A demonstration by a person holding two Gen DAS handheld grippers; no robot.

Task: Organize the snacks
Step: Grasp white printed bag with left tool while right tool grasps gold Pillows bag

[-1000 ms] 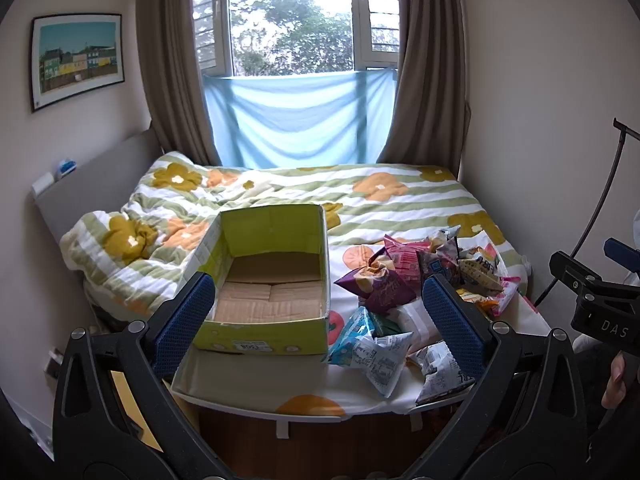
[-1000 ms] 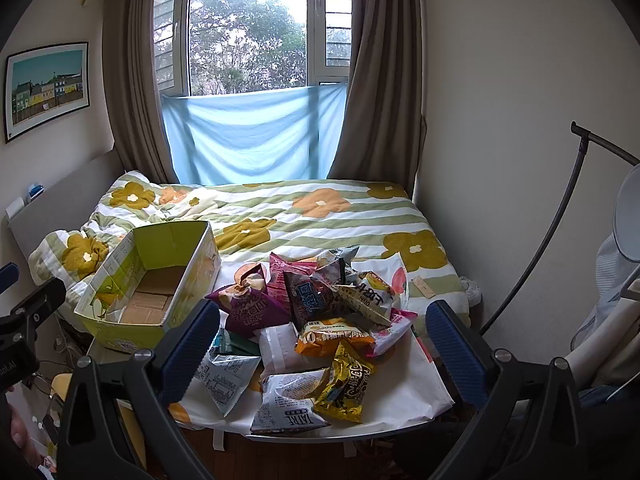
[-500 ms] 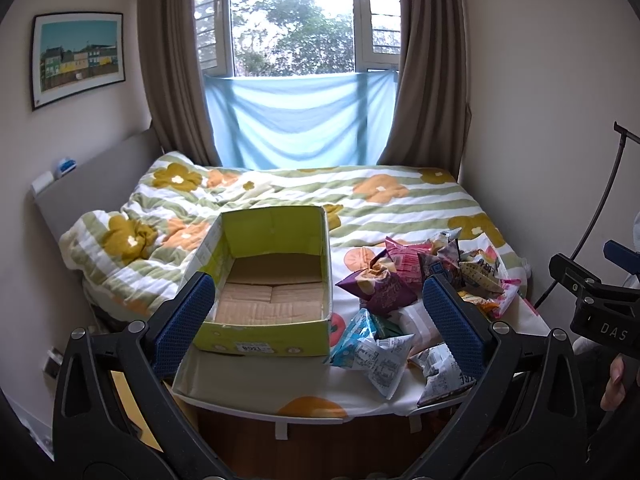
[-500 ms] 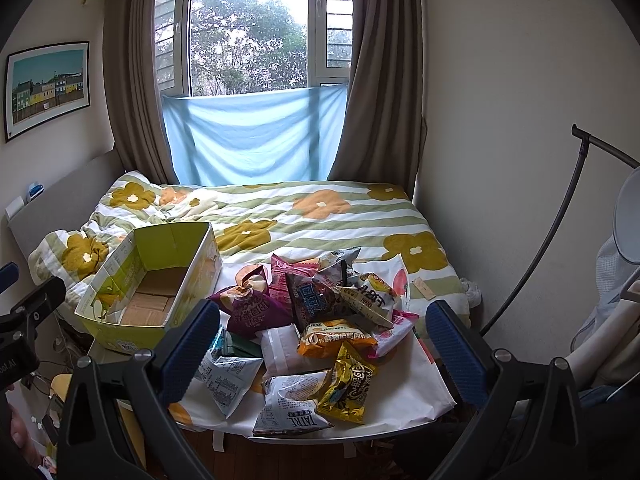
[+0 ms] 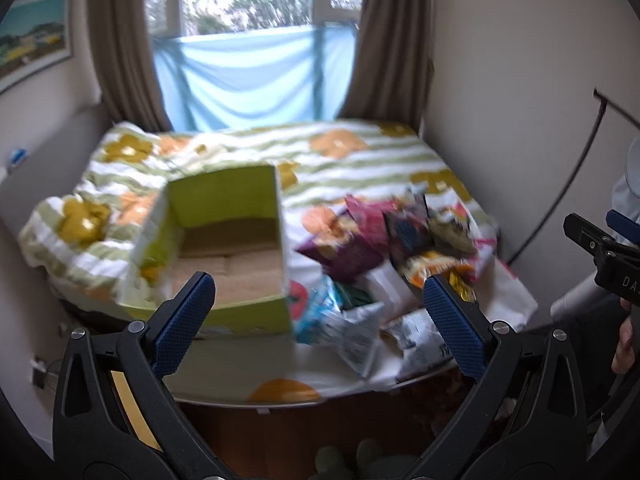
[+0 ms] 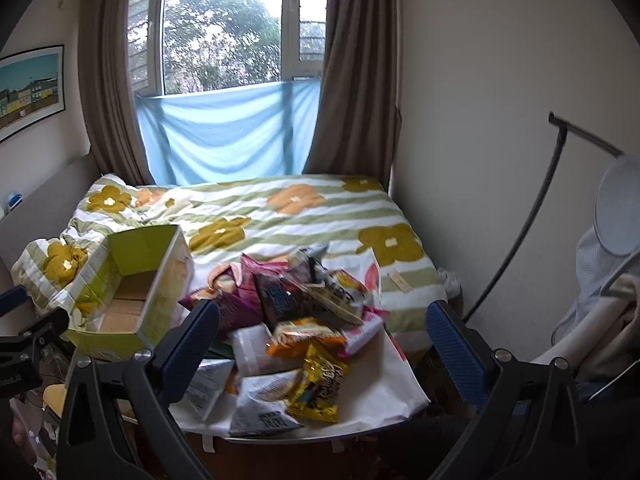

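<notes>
Snack bags crinkly, heaped beside rectangular cardboard box, left claw and right claw spread apart, empty.

Lime-green box ahead-left of the blue-padded left gripper; green-striped, orange-and-mustard flowered bedspread beyond; purple bag, yellow bag.

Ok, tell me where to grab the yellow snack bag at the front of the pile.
Probably take the yellow bag by its near bottom edge with the right gripper, coming in from the front. It lies flat on top of the pile, its near end overlapping a white packet, nothing covering it.
</notes>
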